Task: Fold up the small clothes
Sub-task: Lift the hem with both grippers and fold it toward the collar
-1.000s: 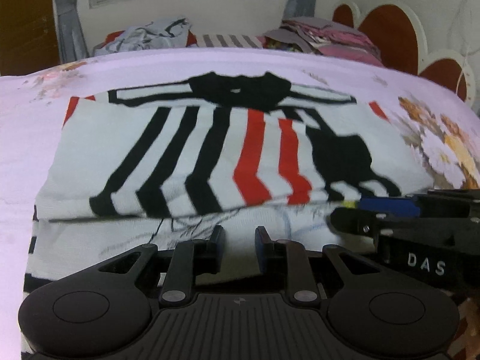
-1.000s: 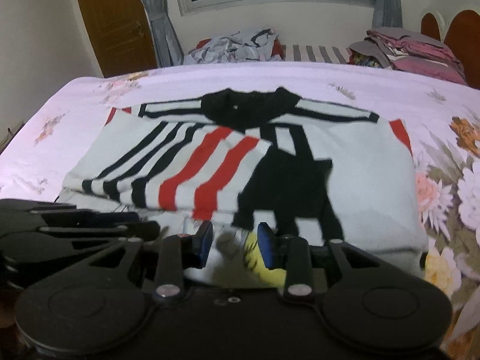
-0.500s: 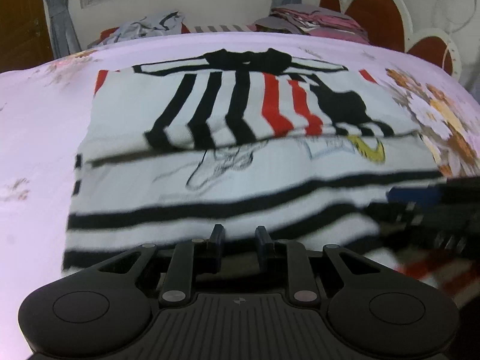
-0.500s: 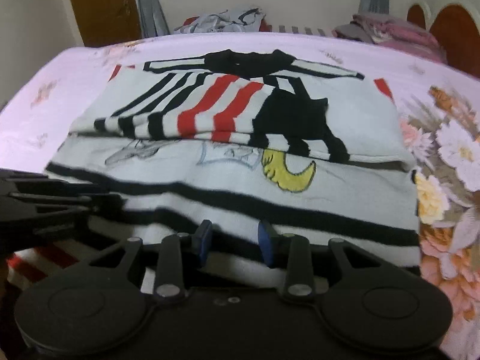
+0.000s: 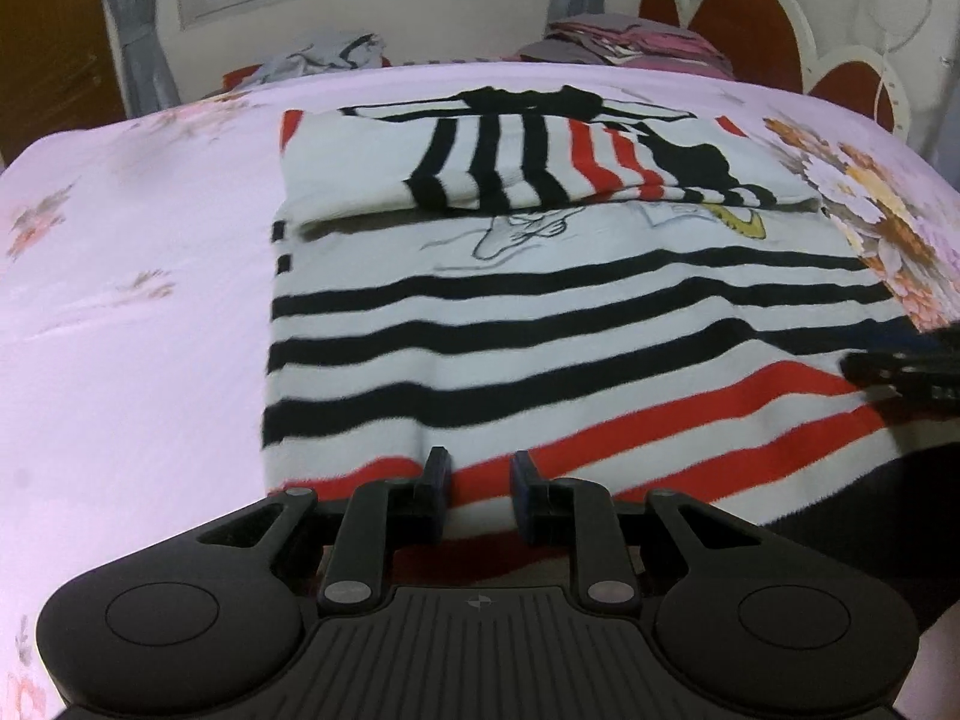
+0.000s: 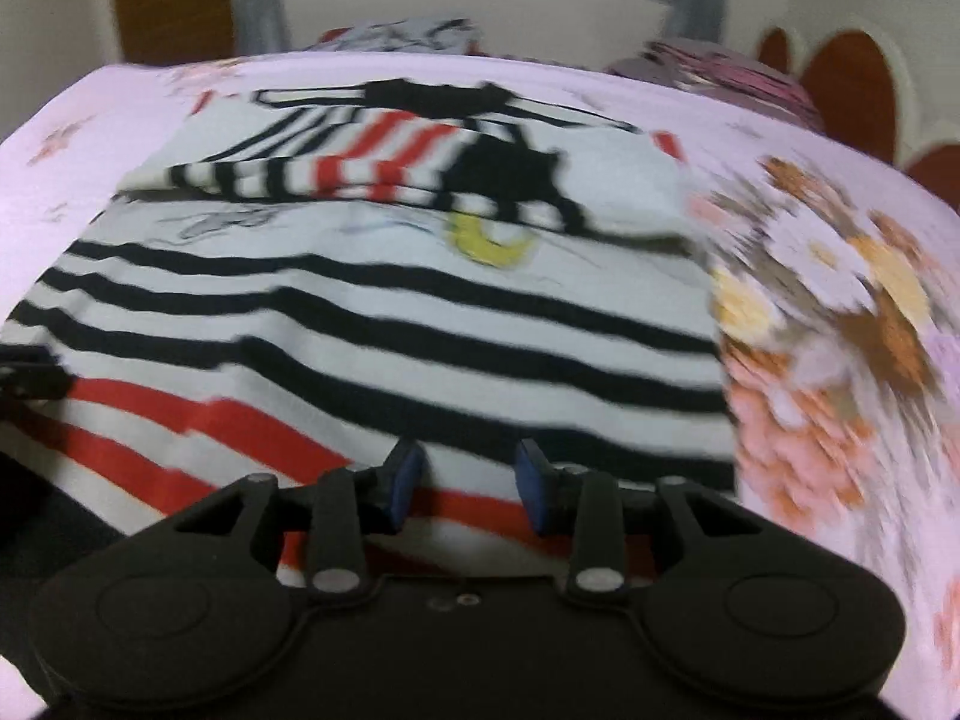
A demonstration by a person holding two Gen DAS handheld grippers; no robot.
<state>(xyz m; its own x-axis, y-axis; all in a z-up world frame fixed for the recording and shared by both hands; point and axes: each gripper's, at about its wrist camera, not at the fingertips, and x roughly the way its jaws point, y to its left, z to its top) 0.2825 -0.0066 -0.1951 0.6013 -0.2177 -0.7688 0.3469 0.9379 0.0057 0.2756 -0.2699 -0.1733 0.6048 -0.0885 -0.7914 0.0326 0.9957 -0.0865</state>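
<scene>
No readable text, numbers or brand names in either view. Only mark: a small round emblem (image 5: 478,602) moulded on the left gripper (image 5: 478,483) body, just behind the fingers, no letters in it. The shirt (image 5: 540,330) ahead of the gripper carries a drawn print, no lettering legible. Right wrist view too blurred to read.

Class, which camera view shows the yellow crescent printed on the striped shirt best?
The right wrist view: the whole yellow crescent shows, below the folded sleeves of the striped shirt, though motion-blurred. The left wrist view is sharper, but there the crescent is small, far right and partly tucked under the fold.
</scene>
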